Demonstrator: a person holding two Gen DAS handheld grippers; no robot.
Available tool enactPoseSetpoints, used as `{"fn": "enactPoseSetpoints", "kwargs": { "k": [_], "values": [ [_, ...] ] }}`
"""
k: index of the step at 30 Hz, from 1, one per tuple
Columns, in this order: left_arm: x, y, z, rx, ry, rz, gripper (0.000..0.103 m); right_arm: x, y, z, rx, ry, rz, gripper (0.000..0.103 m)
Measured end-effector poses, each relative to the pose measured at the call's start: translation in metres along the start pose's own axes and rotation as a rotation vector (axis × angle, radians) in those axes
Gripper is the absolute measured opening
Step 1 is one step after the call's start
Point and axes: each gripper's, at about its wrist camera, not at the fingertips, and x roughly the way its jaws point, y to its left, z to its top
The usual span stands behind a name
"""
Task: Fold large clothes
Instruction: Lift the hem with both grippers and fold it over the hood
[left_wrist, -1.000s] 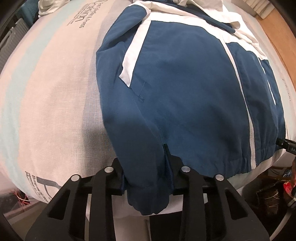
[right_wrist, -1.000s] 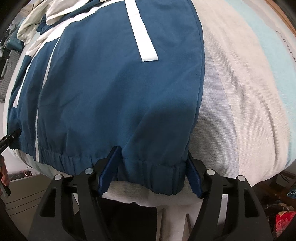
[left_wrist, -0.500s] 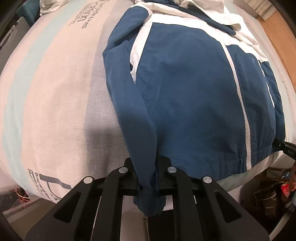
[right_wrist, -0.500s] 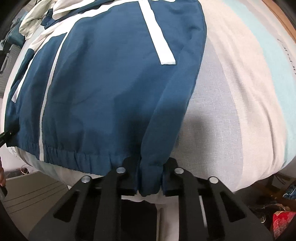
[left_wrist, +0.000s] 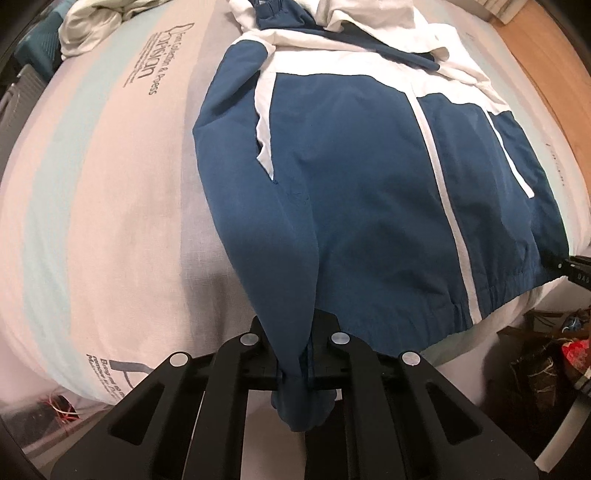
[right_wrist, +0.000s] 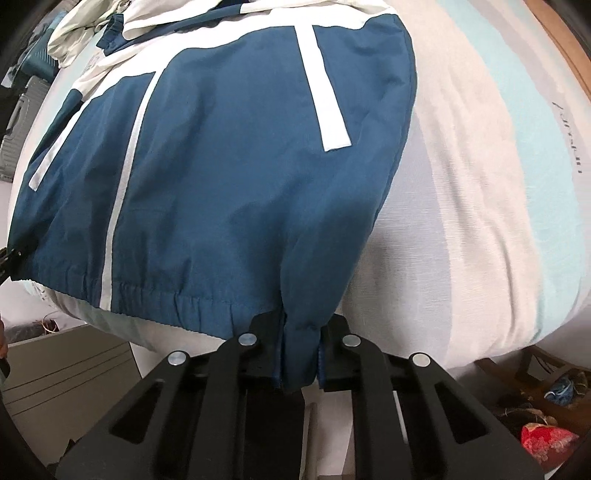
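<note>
A navy jacket with white stripes and a white upper part (left_wrist: 354, 177) lies spread on the bed, its elastic hem at the near edge. It also fills the right wrist view (right_wrist: 229, 177). My left gripper (left_wrist: 297, 354) is shut on the jacket's left hem corner, with bunched fabric hanging between the fingers. My right gripper (right_wrist: 299, 350) is shut on the right hem corner. Both pinched corners are lifted a little off the mattress. The tip of the right gripper (left_wrist: 576, 271) shows at the jacket's far hem corner in the left wrist view.
The mattress (left_wrist: 103, 206) has a white, grey and pale blue striped cover with printed text. Crumpled pale cloth (left_wrist: 92, 26) lies at the far left corner. A wooden floor (left_wrist: 554, 81) and bags (left_wrist: 546, 362) are beside the bed on the right.
Both grippers went from open around the hem to shut on it. The pinched corners have since gathered and lifted, and both views have pulled back slightly.
</note>
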Motion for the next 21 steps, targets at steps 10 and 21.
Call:
{"fn": "enactPoseSetpoints", "kwargs": {
  "k": [10,21],
  "values": [
    [-0.012,0.006,0.011,0.003,0.010,-0.019,0.006,-0.024,0.010,0.011,0.035,-0.025,-0.005,0.011],
    [-0.033,0.003,0.045,-0.002,0.049,0.010,0.006,-0.057,-0.003,0.042,-0.027,-0.012,0.060,0.011]
  ]
}}
